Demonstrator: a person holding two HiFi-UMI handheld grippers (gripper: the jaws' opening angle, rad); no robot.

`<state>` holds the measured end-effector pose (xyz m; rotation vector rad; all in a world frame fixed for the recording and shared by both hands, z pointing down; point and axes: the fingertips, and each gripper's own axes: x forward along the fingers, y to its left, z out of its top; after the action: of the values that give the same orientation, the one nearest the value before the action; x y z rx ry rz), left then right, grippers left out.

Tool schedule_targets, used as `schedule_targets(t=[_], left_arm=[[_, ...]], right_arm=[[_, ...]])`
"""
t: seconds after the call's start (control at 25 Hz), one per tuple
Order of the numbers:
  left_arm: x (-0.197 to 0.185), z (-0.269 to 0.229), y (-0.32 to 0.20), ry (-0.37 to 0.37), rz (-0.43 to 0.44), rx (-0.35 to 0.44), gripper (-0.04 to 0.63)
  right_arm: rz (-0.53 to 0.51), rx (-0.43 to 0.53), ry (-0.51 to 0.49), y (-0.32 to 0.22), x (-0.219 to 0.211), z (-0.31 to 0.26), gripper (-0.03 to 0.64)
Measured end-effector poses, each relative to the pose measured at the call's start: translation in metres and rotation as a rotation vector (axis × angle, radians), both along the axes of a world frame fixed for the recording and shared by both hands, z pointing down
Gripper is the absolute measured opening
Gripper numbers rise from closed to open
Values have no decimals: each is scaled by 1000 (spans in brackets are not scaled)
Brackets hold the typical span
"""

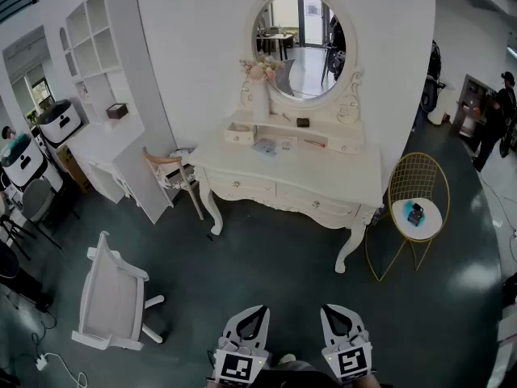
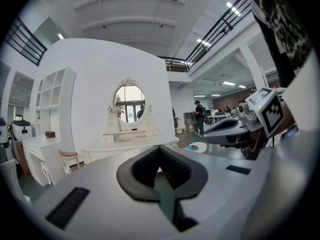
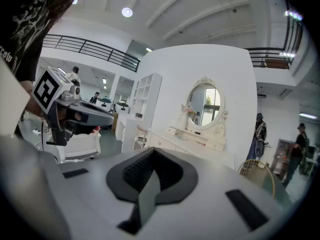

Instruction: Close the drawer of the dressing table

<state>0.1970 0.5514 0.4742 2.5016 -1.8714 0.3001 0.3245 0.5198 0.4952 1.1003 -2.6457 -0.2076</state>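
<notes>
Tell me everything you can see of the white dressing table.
The dressing table is cream-white, looks like painted wood, with carved trim and curved legs standing on the dark floor. Its back is against a white wall. An oval mirror in an ornate frame rises from a low shelf with small drawers. Wider drawers with small knobs run along the front; from here I cannot tell whether any is open. Pink flowers and small items sit on top.

I hold both tools low in front of me, side by side, aimed forward and tipped slightly downward. My left tool (image 2: 160,150) has its jaws pressed together with nothing between them. My right tool (image 3: 152,153), just beside it, is likewise closed and empty.
</notes>
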Motion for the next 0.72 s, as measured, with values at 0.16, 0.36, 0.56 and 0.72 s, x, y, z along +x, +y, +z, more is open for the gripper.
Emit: schedule_targets(t=[0.16, 0.36, 0.56, 0.72], left_arm=[[-1, -5, -6, 1, -1, 17, 11], [-9, -6, -13, -16, -7, 17, 11], [-20, -3, -25, -51, -2, 21, 9], [-26, -4, -36, -41, -1, 25, 11]], right_arm=[[3, 14, 6, -8, -2, -6, 9], [11, -1, 23, -15, -7, -7, 9], [16, 38, 17, -29, -12, -12, 9], [15, 32, 34, -36, -17, -11, 11]])
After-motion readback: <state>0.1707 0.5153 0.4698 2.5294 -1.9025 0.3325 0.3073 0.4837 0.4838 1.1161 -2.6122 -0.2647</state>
